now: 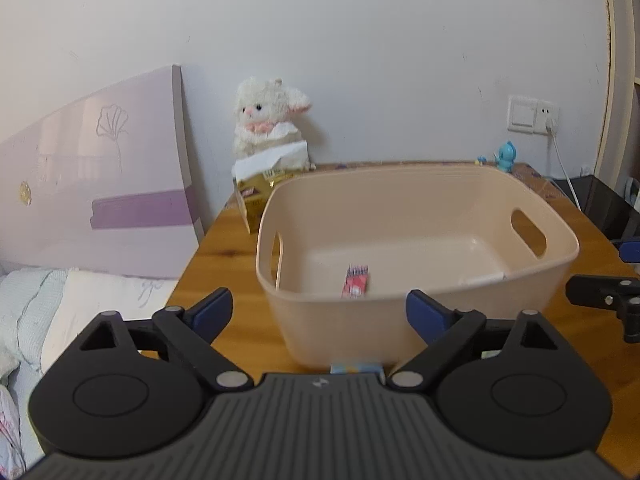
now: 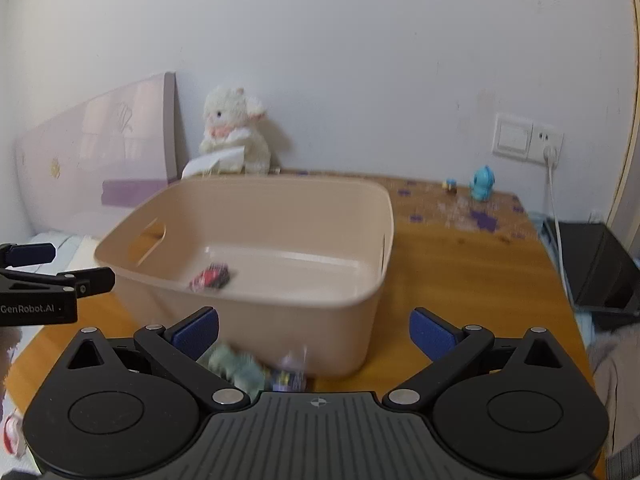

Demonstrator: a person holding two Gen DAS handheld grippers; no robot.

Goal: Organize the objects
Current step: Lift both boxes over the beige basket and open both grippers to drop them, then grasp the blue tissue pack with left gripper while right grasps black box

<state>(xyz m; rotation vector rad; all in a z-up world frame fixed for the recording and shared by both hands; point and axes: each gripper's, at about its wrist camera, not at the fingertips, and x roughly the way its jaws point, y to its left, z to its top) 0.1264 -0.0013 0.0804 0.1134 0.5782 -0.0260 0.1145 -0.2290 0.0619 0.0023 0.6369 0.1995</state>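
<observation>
A beige plastic basket (image 1: 420, 312) with handle cut-outs stands on the wooden table (image 1: 224, 240); it also shows in the right wrist view (image 2: 256, 312). A small red packet (image 1: 355, 281) lies on its floor, also seen in the right wrist view (image 2: 210, 277), and a thin white stick (image 1: 482, 279) lies there too. My left gripper (image 1: 319, 310) is open and empty just in front of the basket's near wall. My right gripper (image 2: 314, 334) is open and empty at the near wall. A pale green blurred object (image 2: 236, 368) and a small purple item (image 2: 290, 374) lie below it.
A white plush lamb (image 1: 268, 114) sits behind a gold tissue box (image 1: 260, 196) at the table's back left. A blue figurine (image 2: 482, 184) stands back right near a wall socket (image 2: 550, 148). A bed and lilac headboard (image 1: 100, 176) are left. A black box (image 2: 596, 264) is right.
</observation>
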